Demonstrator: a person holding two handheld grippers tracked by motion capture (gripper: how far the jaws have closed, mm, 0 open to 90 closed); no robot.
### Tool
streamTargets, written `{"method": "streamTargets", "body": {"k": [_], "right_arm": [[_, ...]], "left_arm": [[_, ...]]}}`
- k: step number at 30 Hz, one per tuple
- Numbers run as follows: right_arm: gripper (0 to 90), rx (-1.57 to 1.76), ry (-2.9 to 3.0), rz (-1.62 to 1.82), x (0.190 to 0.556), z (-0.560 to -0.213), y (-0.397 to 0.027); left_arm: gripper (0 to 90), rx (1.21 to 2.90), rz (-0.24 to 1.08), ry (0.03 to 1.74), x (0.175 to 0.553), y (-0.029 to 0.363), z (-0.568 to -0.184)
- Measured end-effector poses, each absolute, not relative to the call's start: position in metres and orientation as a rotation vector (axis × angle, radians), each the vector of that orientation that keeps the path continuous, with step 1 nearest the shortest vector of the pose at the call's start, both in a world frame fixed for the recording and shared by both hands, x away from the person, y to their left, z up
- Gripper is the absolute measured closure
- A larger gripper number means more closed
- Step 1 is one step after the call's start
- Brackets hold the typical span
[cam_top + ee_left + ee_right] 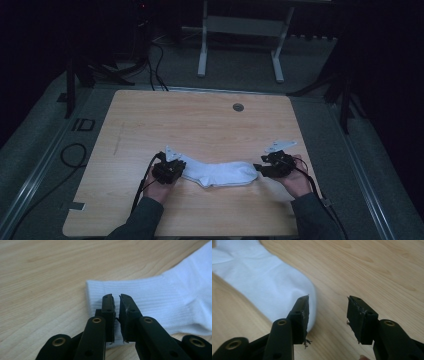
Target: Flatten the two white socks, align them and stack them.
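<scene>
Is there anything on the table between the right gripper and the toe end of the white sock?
Nothing visible. The right gripper stands open right at the toe of the white sock, with bare table between its jaws. The left gripper hovers over the ribbed cuff.

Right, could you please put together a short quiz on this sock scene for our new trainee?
1. What surface does the white sock lie on?
2. Which end of the sock lies under the left gripper? A. ribbed cuff B. toe C. heel
3. True or false: the right gripper has its jaws apart, with no cloth clamped between them.

Key: 1. The wooden table. 2. A. 3. True; the toe lies beside one jaw.
</scene>
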State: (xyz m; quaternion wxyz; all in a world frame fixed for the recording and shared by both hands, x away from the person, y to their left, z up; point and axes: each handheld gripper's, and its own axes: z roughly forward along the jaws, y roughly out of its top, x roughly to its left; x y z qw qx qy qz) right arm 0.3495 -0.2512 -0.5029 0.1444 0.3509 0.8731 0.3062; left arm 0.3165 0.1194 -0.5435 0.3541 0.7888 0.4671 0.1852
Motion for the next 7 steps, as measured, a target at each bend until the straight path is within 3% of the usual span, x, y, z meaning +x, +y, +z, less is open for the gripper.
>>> {"method": "streamTargets", "body": {"k": [7], "right_arm": [[49.5, 1.049, 2.497, 0.856, 0.355, -0.508, -0.255]], "left_arm": [[79.6, 1.995, 0.507, 1.222, 0.316, 0.136, -0.535]]}}
